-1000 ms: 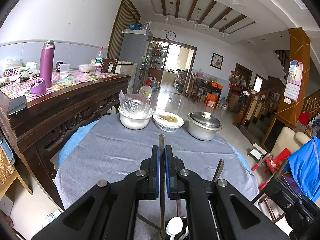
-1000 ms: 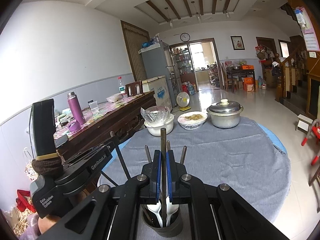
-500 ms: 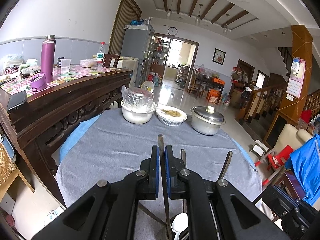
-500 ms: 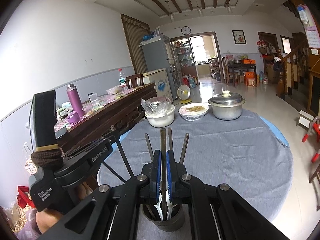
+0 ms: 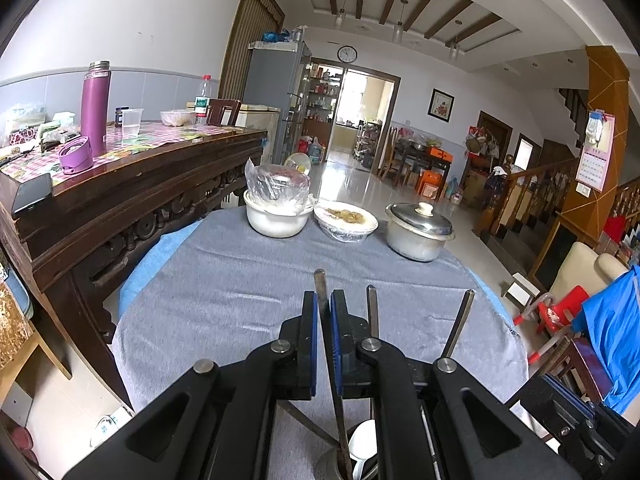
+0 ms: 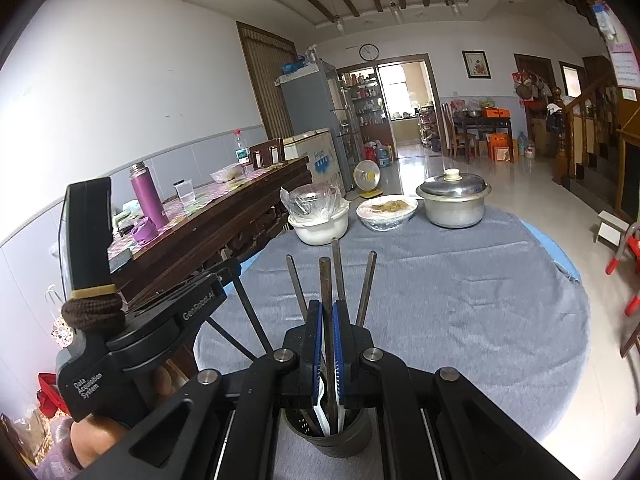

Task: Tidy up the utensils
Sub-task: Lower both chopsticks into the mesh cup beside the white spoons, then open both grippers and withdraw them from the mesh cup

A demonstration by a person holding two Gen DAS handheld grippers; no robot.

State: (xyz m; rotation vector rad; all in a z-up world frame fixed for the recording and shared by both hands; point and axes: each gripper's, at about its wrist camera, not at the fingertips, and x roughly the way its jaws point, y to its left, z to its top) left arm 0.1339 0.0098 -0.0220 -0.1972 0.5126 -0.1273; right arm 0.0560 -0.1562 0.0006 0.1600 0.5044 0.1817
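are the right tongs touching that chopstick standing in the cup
Touching: the right wrist view shows the right tongs closed on the chopstick, blue pads against both sides.

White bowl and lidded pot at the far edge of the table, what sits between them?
A shallow dish of food under plastic wrap, between the white bowl and the lidded pot; both wrist views show it.

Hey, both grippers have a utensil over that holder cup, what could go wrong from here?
1. Both the left gripper and the right gripper hold utensil handles above one dark utensil holder; crowding could make them collide.
2. The holder already contains several handles and a white spoon; a lowered utensil might jam against them.
3. A sideways push might tip the holder on the gray tablecloth.
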